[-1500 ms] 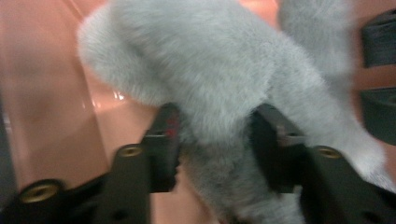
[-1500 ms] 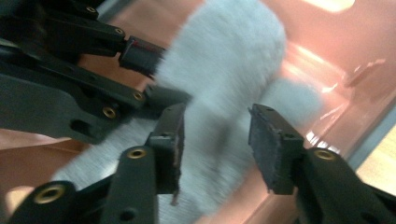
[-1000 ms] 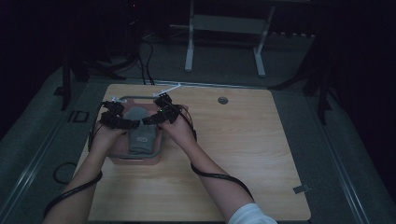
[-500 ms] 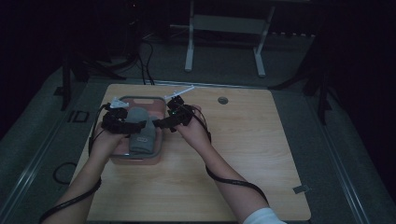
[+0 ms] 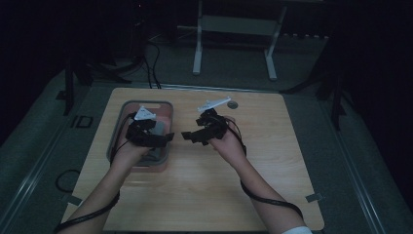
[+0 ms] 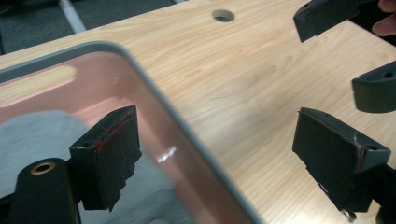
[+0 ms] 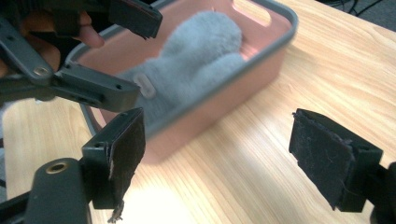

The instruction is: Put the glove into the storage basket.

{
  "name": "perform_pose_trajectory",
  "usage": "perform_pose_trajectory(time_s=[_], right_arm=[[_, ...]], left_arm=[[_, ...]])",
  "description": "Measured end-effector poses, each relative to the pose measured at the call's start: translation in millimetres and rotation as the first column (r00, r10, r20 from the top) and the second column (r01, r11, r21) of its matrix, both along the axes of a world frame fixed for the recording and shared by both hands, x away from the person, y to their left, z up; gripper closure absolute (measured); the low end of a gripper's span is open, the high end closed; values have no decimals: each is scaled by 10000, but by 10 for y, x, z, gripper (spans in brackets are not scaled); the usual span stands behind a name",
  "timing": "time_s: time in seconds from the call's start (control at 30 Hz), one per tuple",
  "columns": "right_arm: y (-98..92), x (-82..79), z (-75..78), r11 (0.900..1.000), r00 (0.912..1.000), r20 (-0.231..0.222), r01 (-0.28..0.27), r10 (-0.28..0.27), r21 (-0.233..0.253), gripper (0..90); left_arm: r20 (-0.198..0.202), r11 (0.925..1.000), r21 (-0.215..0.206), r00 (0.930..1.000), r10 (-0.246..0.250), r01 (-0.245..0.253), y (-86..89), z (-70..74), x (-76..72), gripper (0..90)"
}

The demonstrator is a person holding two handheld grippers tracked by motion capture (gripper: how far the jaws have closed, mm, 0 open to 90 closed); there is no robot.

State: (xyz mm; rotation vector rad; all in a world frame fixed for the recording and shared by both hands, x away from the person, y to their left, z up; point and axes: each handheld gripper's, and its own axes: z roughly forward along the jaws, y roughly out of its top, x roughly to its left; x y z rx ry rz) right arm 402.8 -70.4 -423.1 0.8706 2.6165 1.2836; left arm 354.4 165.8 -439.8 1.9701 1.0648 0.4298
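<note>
A pink tub with a grey rim [image 5: 146, 103] stands on the left part of the wooden table. A grey fluffy item [image 7: 196, 56] lies inside it, also visible as the grey item [image 6: 42, 135] in the left gripper view. My left gripper [image 5: 167, 138] hovers open over the tub's right rim [image 6: 187, 135], and its jaws straddle that rim with nothing held. My right gripper [image 5: 188, 136] is open over bare wood just right of the tub [image 7: 233, 88], facing the left gripper [image 7: 116, 51]. The right gripper's jaw tips [image 6: 327, 16] show at the far right of the left gripper view.
The light wooden table [image 5: 272, 161] has bare room to the right and front of the tub. A round cable hole [image 5: 233, 105] sits near the back edge. Dark floor, cables and a metal stand lie beyond the table.
Both grippers were down on the grey item in the tub. The right gripper has drawn out to the right onto the table side, and the left has shifted to the tub's right rim.
</note>
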Motion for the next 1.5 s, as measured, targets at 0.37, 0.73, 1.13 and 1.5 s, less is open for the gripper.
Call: perform_pose_trajectory(time_s=[0.37, 0.73, 1.13, 1.5], right_arm=[[-470, -138, -299, 9995, 9995, -311, 10, -20, -317, 184], [-809, -301, -693, 9977, 9995, -321, -104, 83, -673, 188], [-1057, -446, -1052, 9949, 9985, -304, -486, 460, -881, 187], [-1293, -604, -1277, 9935, 9986, 164, -489, 508, -1024, 172]], left_arm=[[-26, 9949, -40, 9949, -1013, 1013, -373, -163, -66, 155], [-209, 9783, -2, 9780, -2073, 2074, -679, -499, -205, 155], [-92, 9508, 99, 9508, -3096, 3097, -995, -704, -403, 155], [-167, 9300, -272, 9301, -3670, 3665, -1181, -933, -538, 155]])
